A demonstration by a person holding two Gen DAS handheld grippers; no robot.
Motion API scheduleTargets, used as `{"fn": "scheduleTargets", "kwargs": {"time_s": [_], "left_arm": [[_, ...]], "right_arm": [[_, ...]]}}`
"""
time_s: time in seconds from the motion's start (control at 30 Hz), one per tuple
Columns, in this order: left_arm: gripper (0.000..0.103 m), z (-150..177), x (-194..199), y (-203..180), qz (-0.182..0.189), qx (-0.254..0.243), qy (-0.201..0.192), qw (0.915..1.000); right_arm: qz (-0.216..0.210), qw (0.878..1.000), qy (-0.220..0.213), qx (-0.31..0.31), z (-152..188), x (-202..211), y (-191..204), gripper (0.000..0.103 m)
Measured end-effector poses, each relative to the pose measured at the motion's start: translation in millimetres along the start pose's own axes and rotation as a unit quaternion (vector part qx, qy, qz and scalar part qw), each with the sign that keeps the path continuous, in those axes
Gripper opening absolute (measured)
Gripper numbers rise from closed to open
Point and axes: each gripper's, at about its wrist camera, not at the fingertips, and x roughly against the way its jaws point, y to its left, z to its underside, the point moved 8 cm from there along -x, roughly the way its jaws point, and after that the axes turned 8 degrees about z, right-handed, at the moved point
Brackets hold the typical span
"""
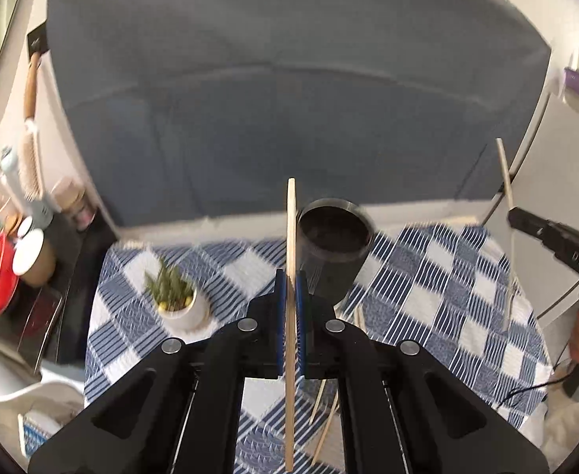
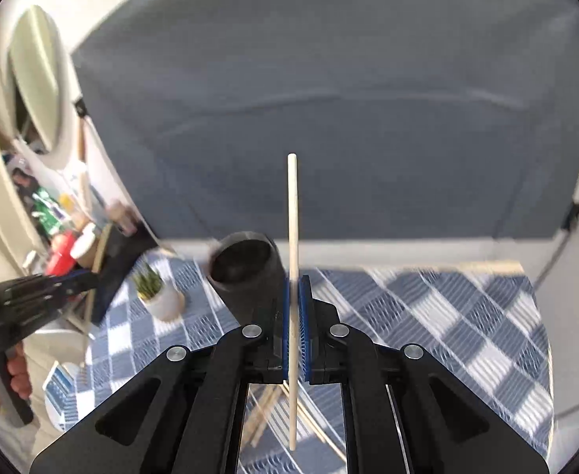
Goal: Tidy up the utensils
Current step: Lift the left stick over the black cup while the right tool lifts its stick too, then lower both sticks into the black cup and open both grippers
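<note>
Left tongs point(image 1: 290, 296) pinch one wooden chopstick point(image 1: 290, 237) upright at frame centre; right tongs point(image 2: 297, 300) clamp another chopstick point(image 2: 292, 217) likewise. Beyond both, a dark cup point(image 1: 334, 249) stands on the checked counter point(image 1: 447, 284), spare sticks point(image 1: 325, 414) lying below.

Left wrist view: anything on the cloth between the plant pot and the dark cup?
Bare cloth only between plant pot and cup, seen in the left wrist view.

Pale bare-wood chopstick point(image 1: 290, 245); matt dark cup point(image 1: 334, 249); woven cloth tablecloth point(image 1: 447, 276); glossy white ceramic pot point(image 1: 182, 312).
</note>
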Motion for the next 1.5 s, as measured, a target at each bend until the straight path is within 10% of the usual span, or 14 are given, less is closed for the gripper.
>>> {"fn": "scheduleTargets", "kwargs": {"time_s": [0.23,0.67,1.03,1.5], "left_arm": [[0.005,-61,-5,-4,0.025,0.006,-0.053,0.9983],[0.005,-131,-36,-8,0.120,0.021,-0.146,0.9817],[0.005,-128,-81,-16,0.257,0.012,-0.202,0.9451],[0.005,-79,-150,9,0.264,0.020,-0.203,0.9427]], "right_arm": [[-0.065,0.993,-0.095,0.037,-52,1,35,0.005],[-0.123,0.983,-0.133,0.024,-103,-49,56,0.005],[-0.156,0.978,-0.133,0.024,-88,-97,57,0.005],[-0.163,0.983,-0.079,0.013,-30,-168,55,0.005]]}}
